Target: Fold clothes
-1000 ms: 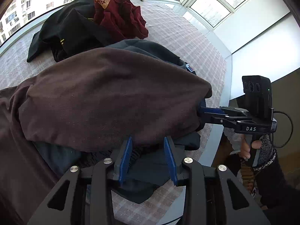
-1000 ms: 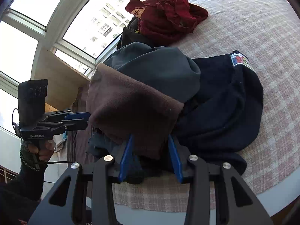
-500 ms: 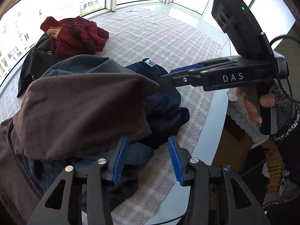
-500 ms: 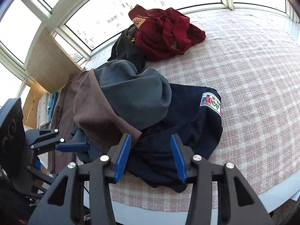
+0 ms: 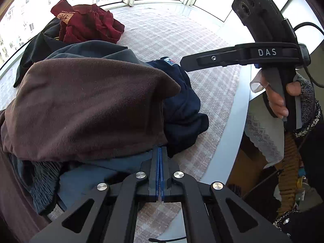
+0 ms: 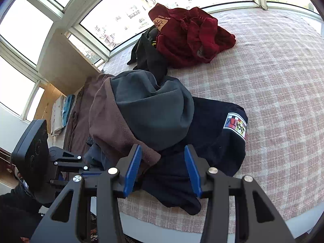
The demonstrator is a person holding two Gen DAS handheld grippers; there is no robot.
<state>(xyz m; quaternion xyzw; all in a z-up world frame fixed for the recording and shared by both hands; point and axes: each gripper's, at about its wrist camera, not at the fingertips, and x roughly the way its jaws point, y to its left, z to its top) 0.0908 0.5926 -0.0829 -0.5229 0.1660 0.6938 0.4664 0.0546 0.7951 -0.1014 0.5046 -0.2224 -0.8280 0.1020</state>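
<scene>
A pile of clothes lies on the checked bed cover (image 6: 273, 81): a brown fleece (image 5: 87, 105) on top, a grey-green garment (image 6: 154, 109) beside it, and a navy garment (image 6: 212, 137) with a coloured patch underneath. My left gripper (image 5: 161, 151) is shut, its tips at the pile's near edge under the brown fleece; no cloth shows between its pads. It also appears at the left of the right wrist view as the left gripper (image 6: 95, 175). My right gripper (image 6: 162, 168) is open above the navy garment and the brown corner, and shows from the side as the right gripper (image 5: 183, 65).
A dark red garment (image 6: 190, 34) rests on a black one (image 6: 147, 54) at the far side by the windows. The bed edge (image 5: 237, 121) runs along the right, with a lace cloth (image 5: 261, 133) below. A hand (image 5: 277, 101) holds the right gripper's handle.
My left gripper went from open to shut at the pile's near edge. My right gripper came off the brown fleece, drew back, and now hovers open over the navy garment.
</scene>
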